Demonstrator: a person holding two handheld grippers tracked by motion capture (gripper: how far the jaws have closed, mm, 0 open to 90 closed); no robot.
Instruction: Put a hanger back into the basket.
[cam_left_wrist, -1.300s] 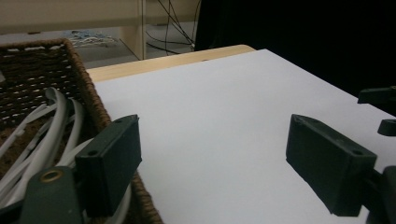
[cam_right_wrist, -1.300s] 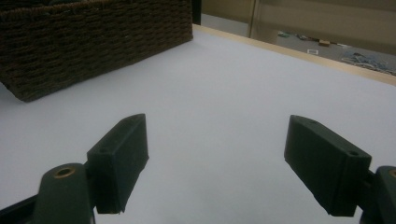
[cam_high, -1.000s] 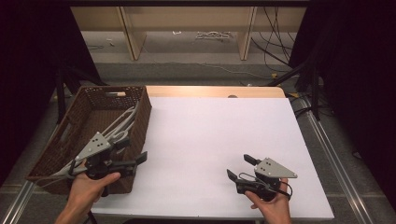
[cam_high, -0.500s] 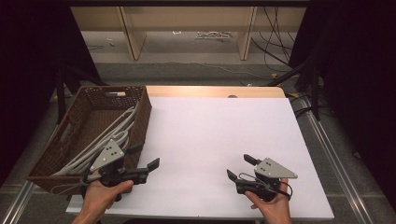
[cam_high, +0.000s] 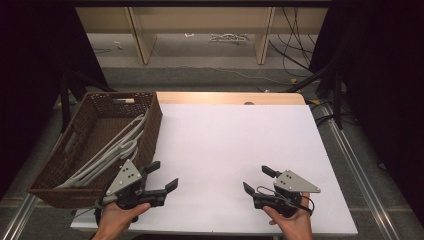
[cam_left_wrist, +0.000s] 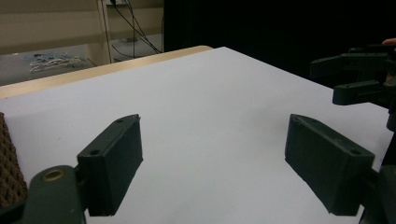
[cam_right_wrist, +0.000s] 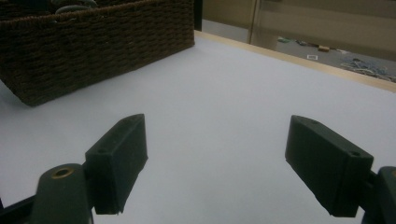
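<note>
From the high view, the left gripper (cam_high: 161, 177) hovers low over the near left part of the white counter (cam_high: 230, 145), just beside the front corner of the wicker basket (cam_high: 150, 132), its jaws spread wide with nothing between them. The pale hangers (cam_high: 107, 157) lie inside the basket, leaning along its right wall. The right gripper (cam_high: 257, 181) rests near the front right edge of the counter, jaws likewise apart and empty. As I judge it, the hangers sit where they belong and little or nothing is left to move; whether more must go in, I cannot tell.

In the left gripper view, the two black jaws stand well apart over bare white counter, a sliver of the basket at the left edge and the right gripper farther off at the right.

In the right gripper view, the jaws are parted over the counter, with the basket's woven wall beyond and a hanger's curve peeking above its rim.
</note>
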